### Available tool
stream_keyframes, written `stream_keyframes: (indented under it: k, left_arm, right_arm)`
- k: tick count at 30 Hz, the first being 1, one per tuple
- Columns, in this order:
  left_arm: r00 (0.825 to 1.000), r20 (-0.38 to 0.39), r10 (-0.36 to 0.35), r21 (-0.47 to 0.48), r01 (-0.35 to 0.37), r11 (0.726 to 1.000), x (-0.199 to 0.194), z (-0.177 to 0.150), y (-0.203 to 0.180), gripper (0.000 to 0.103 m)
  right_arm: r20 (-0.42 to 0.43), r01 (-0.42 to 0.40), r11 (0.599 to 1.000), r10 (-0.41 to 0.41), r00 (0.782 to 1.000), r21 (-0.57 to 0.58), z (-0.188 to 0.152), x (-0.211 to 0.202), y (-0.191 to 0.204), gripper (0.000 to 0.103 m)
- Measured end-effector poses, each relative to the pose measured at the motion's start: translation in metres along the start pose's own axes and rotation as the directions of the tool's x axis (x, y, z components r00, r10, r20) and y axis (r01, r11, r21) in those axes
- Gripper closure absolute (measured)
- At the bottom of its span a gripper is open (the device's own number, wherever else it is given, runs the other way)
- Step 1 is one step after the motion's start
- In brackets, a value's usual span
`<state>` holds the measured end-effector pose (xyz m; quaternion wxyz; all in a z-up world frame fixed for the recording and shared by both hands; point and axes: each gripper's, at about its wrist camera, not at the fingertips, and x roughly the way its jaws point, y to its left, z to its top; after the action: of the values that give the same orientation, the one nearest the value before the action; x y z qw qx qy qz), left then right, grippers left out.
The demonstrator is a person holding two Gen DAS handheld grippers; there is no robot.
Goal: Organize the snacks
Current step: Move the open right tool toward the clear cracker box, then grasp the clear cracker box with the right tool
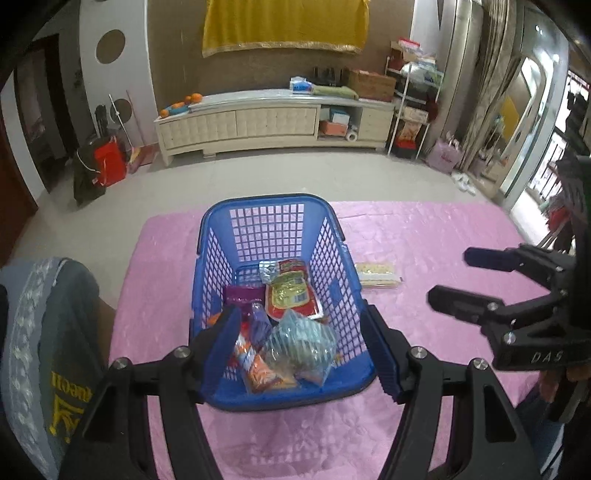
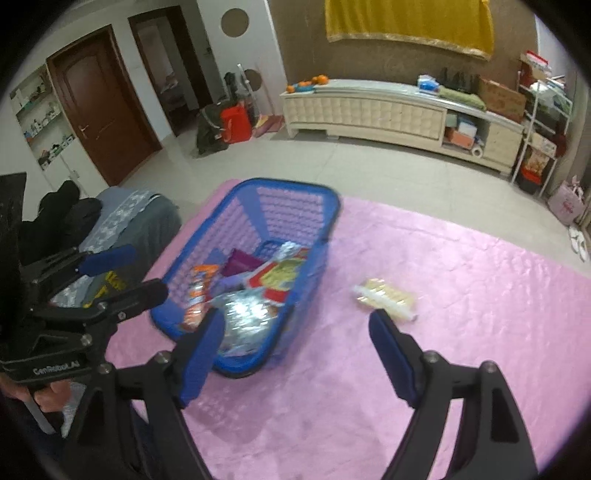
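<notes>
Right jaws wide, empty | cracker pack (image 2: 384, 299) just beyond (on pink cloth (image 2: 443, 332)) | left jaws apart, empty

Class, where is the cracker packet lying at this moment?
In both views the cracker packet lies flat on the pink tablecloth, outside and just right of the blue basket.

A blue basket (image 1: 275, 221) with grid-pierced walls stands on a pink cloth (image 1: 424, 236) with a faint embossed pattern. In the basket lie a red and yellow-green packet (image 1: 291, 295), a purple packet (image 1: 243, 295), an orange and white packet (image 1: 255, 365) and a clear pale-blue wrapped pack (image 1: 303, 339). Right of the basket lies a pale yellow cracker pack (image 2: 386, 299). Each black gripper carries blue pads (image 1: 221, 347). At top centre hangs a yellow cloth (image 1: 284, 24) with a gold hem.
</notes>
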<state>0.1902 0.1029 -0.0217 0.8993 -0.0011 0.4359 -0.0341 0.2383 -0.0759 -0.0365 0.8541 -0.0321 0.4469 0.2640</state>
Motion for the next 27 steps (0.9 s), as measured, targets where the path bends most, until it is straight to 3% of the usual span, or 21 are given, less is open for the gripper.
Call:
stream_keyframes:
  k: [5, 11, 14, 15, 17, 23, 27]
  left_arm:
    - [1.0, -0.012, 0.019, -0.008, -0.019, 1.0, 0.02, 0.01, -0.002, 0.038]
    - [0.998, -0.045, 0.037, -0.088, -0.041, 0.995, 0.052, 0.026, 0.019, 0.038]
    - [0.996, -0.069, 0.062, -0.081, -0.067, 0.994, 0.068, 0.031, 0.021, 0.038]
    - [0.995, -0.074, 0.063, -0.081, -0.069, 0.994, 0.073, 0.032, 0.021, 0.036]
    - [0.992, -0.097, 0.075, -0.098, -0.084, 0.992, 0.085, 0.034, 0.024, 0.021]
    - [0.98, -0.162, 0.12, -0.082, -0.134, 0.988, 0.118, 0.038, 0.021, 0.017]
    - [0.974, -0.178, 0.141, -0.073, -0.156, 0.985, 0.128, 0.043, 0.023, 0.016]
  right_arm:
    - [-0.033, 0.018, 0.999, -0.017, 0.999, 0.041, 0.008, 0.02, -0.035, 0.018]
    - [-0.058, 0.065, 0.997, -0.068, 0.996, -0.049, 0.014, 0.044, -0.059, 0.018]
    - [-0.079, 0.071, 0.994, -0.077, 0.994, -0.085, 0.016, 0.057, -0.068, 0.018]
    - [-0.089, 0.071, 0.993, -0.08, 0.993, -0.092, 0.017, 0.064, -0.071, 0.018]
    - [-0.111, 0.06, 0.993, -0.071, 0.991, -0.102, 0.018, 0.077, -0.076, 0.018]
    - [-0.131, 0.071, 0.974, -0.101, 0.986, -0.215, 0.013, 0.113, -0.079, 0.018]
    - [-0.142, 0.038, 0.97, -0.074, 0.987, -0.241, 0.01, 0.132, -0.088, 0.004]
